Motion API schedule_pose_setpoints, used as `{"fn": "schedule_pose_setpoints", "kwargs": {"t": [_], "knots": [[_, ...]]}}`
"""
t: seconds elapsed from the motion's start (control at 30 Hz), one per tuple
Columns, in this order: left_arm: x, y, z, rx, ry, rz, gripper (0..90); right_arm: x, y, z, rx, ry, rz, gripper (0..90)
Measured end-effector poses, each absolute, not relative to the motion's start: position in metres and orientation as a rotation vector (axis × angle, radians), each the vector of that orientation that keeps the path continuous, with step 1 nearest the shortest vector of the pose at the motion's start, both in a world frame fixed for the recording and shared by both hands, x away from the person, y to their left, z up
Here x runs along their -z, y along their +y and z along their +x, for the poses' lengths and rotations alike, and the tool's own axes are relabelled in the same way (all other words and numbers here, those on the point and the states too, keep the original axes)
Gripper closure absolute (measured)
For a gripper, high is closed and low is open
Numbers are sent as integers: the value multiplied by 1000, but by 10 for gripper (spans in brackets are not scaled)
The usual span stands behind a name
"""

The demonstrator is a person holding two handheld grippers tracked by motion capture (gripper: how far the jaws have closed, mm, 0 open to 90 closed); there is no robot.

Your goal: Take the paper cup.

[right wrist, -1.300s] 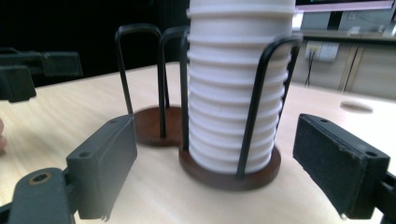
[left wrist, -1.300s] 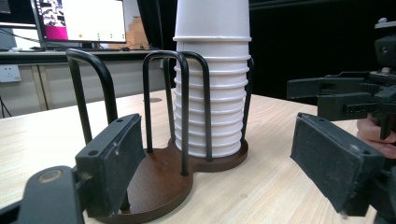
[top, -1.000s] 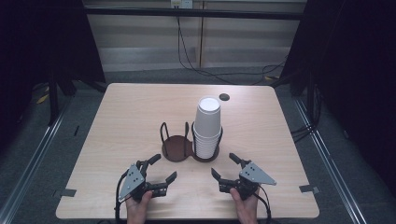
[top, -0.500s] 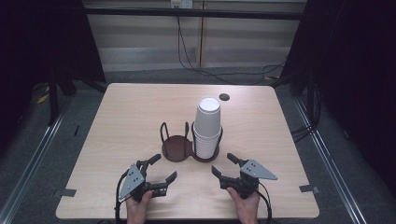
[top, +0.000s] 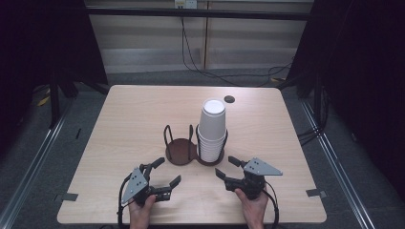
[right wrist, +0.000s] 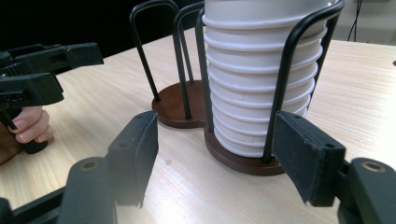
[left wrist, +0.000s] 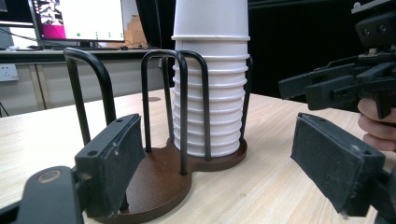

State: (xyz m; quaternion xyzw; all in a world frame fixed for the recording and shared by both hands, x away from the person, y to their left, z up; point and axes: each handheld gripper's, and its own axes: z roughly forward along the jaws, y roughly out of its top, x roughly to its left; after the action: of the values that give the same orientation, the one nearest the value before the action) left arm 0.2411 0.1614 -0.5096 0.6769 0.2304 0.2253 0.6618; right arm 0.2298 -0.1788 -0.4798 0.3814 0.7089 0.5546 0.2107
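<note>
A tall stack of white paper cups [top: 212, 129] stands in the right ring of a brown two-ring holder [top: 180, 151] with black wire loops. The holder's left ring is empty. My left gripper [top: 165, 172] lies low near the table's front edge, left of the holder, open with nothing between its pads. My right gripper [top: 227, 167] is open too, just in front and to the right of the cup stack. In the left gripper view the jaws frame the holder [left wrist: 159, 182] and cups [left wrist: 210, 84]. In the right gripper view the cups [right wrist: 261, 84] rise close between the wide jaws.
A small dark round disc [top: 229, 99] lies near the table's far edge. The wooden table [top: 129, 119] has bare room on both sides of the holder. Dark curtains stand at both sides, and cables run across the floor beyond.
</note>
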Motion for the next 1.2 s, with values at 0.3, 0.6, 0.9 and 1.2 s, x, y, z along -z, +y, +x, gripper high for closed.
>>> {"fn": "schedule_pose_setpoints", "kwargs": {"t": [0.3, 0.6, 0.9, 1.2], "knots": [[510, 162, 241, -508, 520, 1531, 165, 470, -179, 237, -1593, 2027, 1095, 232], [510, 162, 241, -508, 520, 1531, 167, 456, -179, 244, -1605, 2097, 1072, 197], [510, 161, 240, -502, 526, 1526, 169, 438, -179, 250, -1602, 2105, 1057, 173], [510, 162, 241, -509, 518, 1532, 168, 426, -177, 259, -1603, 2151, 1049, 156]]}}
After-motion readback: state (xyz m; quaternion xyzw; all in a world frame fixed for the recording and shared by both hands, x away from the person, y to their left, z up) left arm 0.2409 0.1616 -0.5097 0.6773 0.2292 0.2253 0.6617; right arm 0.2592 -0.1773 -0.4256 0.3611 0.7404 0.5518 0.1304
